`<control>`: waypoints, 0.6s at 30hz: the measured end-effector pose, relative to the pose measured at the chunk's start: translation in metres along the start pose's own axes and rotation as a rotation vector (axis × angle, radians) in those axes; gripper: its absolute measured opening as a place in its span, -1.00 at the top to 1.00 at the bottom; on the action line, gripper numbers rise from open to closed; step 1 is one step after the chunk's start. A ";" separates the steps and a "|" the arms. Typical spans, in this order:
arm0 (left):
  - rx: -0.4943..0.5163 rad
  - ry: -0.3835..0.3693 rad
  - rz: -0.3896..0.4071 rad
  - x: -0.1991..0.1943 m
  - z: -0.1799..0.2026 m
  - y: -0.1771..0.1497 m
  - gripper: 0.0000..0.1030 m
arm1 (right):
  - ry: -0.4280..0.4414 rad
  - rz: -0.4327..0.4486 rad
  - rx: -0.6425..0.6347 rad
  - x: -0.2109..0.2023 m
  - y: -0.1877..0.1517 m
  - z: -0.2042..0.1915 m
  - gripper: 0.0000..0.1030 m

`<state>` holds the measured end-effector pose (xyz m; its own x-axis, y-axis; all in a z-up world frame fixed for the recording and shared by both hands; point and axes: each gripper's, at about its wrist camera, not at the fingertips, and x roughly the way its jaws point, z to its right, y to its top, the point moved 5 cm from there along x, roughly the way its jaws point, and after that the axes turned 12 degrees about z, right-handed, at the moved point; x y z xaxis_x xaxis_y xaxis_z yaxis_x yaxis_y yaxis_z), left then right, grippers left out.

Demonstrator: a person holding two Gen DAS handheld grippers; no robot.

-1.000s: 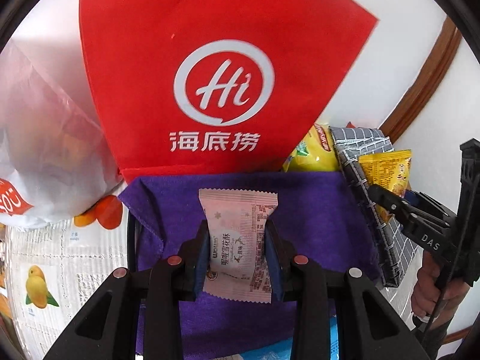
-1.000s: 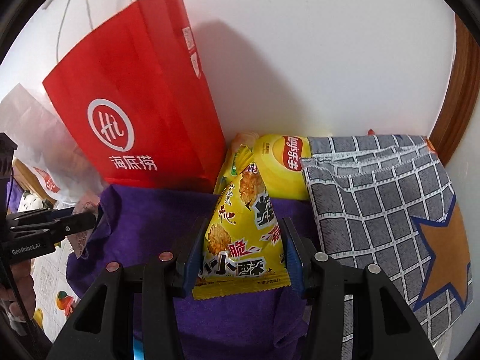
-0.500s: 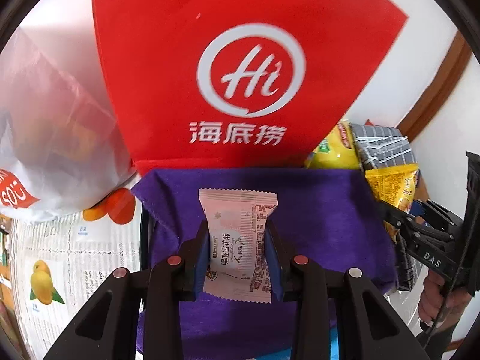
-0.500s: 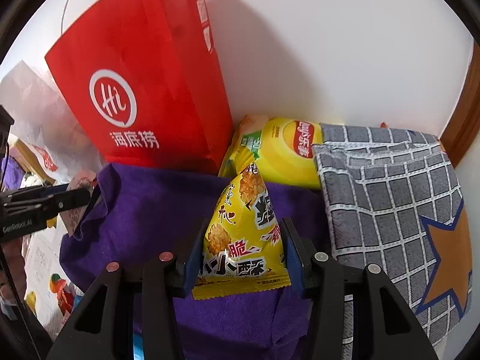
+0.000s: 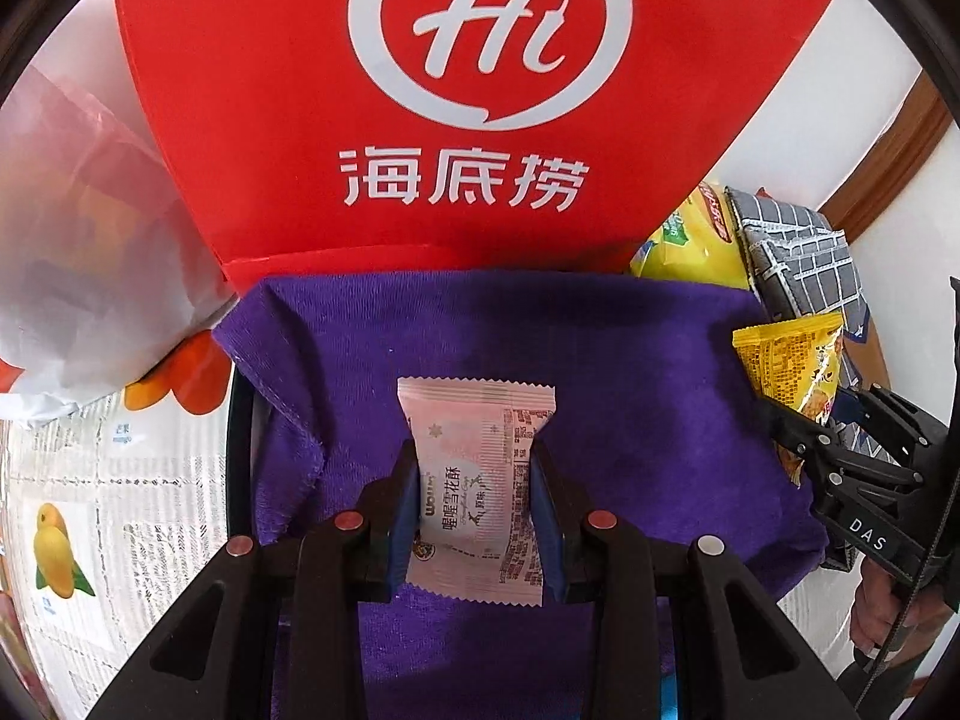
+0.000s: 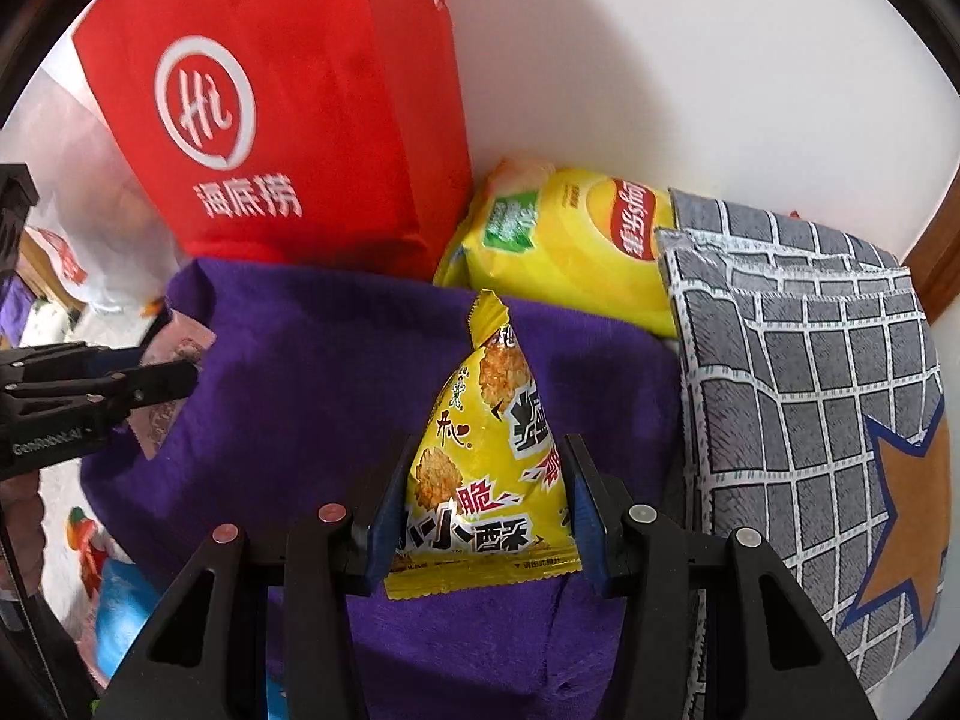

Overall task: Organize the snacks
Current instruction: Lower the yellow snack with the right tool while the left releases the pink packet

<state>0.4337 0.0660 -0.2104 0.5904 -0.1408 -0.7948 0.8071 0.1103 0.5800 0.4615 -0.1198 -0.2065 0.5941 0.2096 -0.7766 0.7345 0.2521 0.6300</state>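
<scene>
- White wall [image 6: 690,60] is backing the scene, and a purple cloth [image 5: 600,360] is lying under both sets of fingers, over a fruit-printed tabletop [image 5: 120,480] showing to the left of the left fingers.
- Left gripper [image 5: 474,504] is pinching a pink snack packet [image 5: 480,468] between its fingers, with the packet's top edge sticking out ahead of the tips, above the cloth.
- Right gripper [image 6: 486,498] is clamping a yellow triangular snack bag [image 6: 486,468], base between the fingers and peak pointing ahead.
- Judging by this, both pick-ups are done and both placings are left; no sorted pile is showing, so the task seems to be at a middle stage.
- Straight ahead of the left fingers a red paper bag [image 5: 420,120] is standing upright, probably the destination, though its opening is out of sight.
- Ahead and to the right of the right fingers a yellow chip bag [image 6: 570,246] is lying against a grey checked pouch [image 6: 810,390].
- Left of the left fingers a white plastic bag [image 5: 78,252] is slumping beside the red one.
- The red bag's tall front wall is standing in the way, so each snack would likely need lifting over its rim.
</scene>
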 end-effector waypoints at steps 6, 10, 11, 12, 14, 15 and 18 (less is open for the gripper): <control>0.008 0.013 -0.024 0.006 0.002 -0.003 0.35 | 0.002 -0.023 -0.004 0.005 -0.003 0.000 0.06; 0.012 0.016 -0.033 0.008 0.003 -0.003 0.35 | 0.003 -0.036 -0.003 0.009 -0.005 0.000 0.06; 0.012 0.015 -0.034 0.009 0.004 -0.003 0.35 | 0.002 -0.039 -0.004 0.009 -0.005 -0.001 0.06; 0.012 0.014 -0.035 0.009 0.005 -0.003 0.35 | 0.000 -0.041 -0.005 0.009 -0.006 -0.001 0.06; 0.013 0.015 -0.034 0.009 0.005 -0.002 0.34 | -0.005 -0.048 -0.010 0.010 -0.008 -0.001 0.06; 0.014 0.015 -0.034 0.009 0.005 -0.002 0.34 | -0.006 -0.053 -0.009 0.011 -0.008 -0.002 0.06; 0.017 0.014 -0.037 0.011 0.006 -0.002 0.34 | -0.003 -0.058 -0.010 0.013 -0.009 -0.004 0.06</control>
<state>0.4387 0.0581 -0.2186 0.5604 -0.1308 -0.8178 0.8282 0.0888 0.5533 0.4608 -0.1158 -0.2222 0.5515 0.1913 -0.8119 0.7645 0.2735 0.5837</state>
